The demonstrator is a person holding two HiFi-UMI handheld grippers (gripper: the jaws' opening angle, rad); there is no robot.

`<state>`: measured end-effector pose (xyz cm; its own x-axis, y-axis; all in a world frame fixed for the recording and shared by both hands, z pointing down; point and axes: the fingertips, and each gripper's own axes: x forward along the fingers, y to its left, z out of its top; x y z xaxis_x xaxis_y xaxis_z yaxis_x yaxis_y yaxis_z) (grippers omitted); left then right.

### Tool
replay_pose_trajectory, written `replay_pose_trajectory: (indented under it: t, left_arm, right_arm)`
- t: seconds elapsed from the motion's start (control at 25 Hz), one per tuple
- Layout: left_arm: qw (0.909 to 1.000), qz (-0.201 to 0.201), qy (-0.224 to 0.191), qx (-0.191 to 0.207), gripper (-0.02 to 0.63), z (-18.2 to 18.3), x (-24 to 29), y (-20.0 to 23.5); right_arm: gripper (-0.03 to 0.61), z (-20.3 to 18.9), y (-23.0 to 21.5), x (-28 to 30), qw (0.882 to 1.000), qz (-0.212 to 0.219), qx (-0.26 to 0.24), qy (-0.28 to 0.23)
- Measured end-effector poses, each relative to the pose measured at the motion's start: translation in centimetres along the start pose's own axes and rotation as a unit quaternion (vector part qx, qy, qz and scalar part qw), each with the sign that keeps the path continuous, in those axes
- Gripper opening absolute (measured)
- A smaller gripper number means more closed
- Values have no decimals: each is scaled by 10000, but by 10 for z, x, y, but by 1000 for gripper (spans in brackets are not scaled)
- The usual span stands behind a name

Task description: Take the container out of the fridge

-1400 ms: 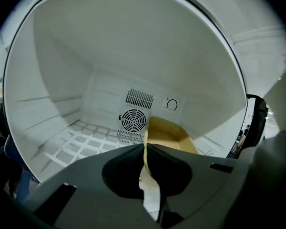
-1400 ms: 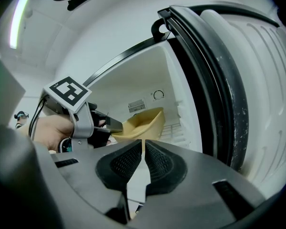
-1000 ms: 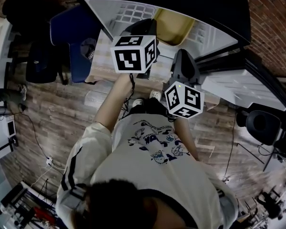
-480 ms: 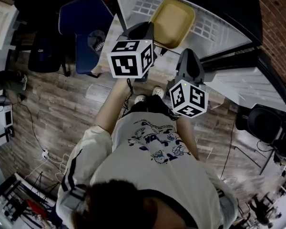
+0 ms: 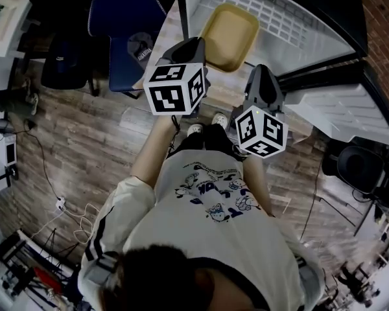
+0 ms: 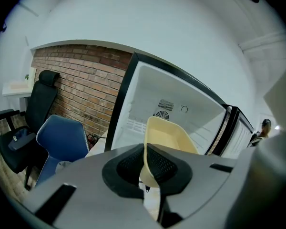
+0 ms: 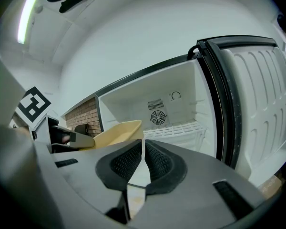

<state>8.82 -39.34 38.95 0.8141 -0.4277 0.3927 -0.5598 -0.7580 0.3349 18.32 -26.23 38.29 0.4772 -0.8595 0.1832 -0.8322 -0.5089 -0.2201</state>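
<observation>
Brick wall flanks the open fridge, and the yellow container hangs at its mouth with the near rim clamped in my left tool; I cannot tell whether it has cleared the shelf. My right tool is pressed together on nothing just beside it. With only one edge gripped, I judge a level, straight pull toward me best, so the far end neither sags nor twists.

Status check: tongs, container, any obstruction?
Left tongs shut on rim of yellow container. Right tongs shut, empty. Container in front of open fridge. Nothing blocking.
</observation>
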Motion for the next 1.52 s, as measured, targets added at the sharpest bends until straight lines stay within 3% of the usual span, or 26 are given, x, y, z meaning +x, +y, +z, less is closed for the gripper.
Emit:
replay_pose_trajectory:
  t: [0.8,1.52]
  left_arm:
    - [9994,107,190,-279,29,-50,-54,33]
    - [9993,89,141,-330,29,-56,-68,33]
  right_arm:
    - [43,-17,36,-23,9999,-36,-151,12]
    - [43,-19,48,-32,9993,-1,-374,26]
